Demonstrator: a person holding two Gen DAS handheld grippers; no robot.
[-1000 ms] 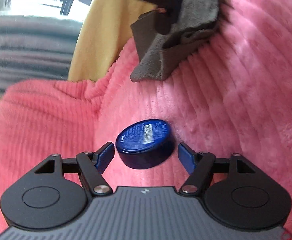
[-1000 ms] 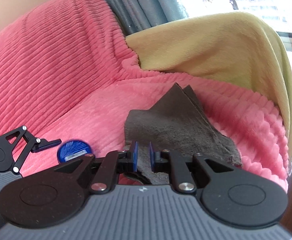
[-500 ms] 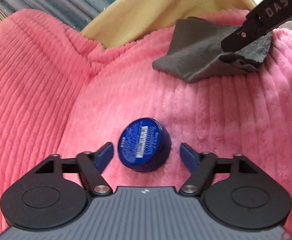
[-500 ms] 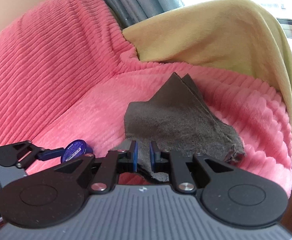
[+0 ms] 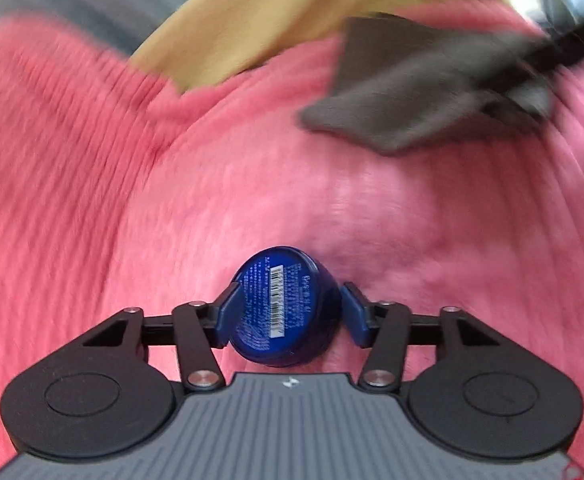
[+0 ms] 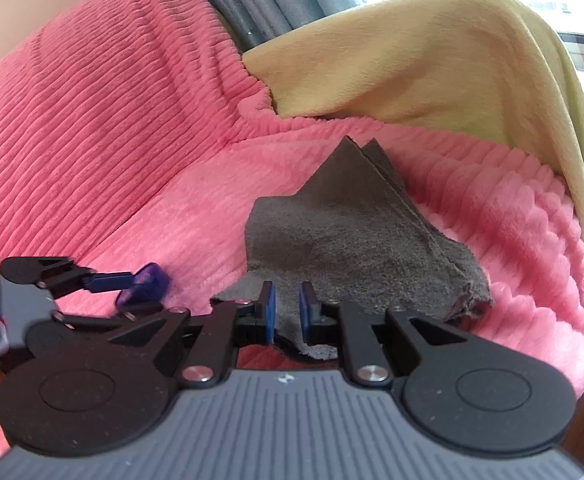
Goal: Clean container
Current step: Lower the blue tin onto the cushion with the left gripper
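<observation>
**Two grippers, one tin, one cloth**

Both of your tools have something between their fingers. Your left gripper (image 5: 286, 314) has just been closing, and its blue pads now sit against both sides of the round blue container (image 5: 284, 307), so you have the tin clamped. The tin is tipped up on edge, its flat printed face with the white barcode label turned toward the camera. It sits just above the pink ribbed blanket (image 5: 92, 208), though you cannot tell from the blurred left wrist view whether it touches the fabric.

Your right gripper (image 6: 286, 312) stands with a narrow gap between its blue pads, and a fold of the grey cloth (image 6: 351, 232) runs through that gap; the pads look to be pinching it. The rest of the cloth lies spread on the pink blanket ahead of that gripper, with two pointed corners aimed at the yellow blanket (image 6: 431, 60) draped behind. Grey curtains (image 6: 276, 0) hang beyond, beside a bright window
</observation>
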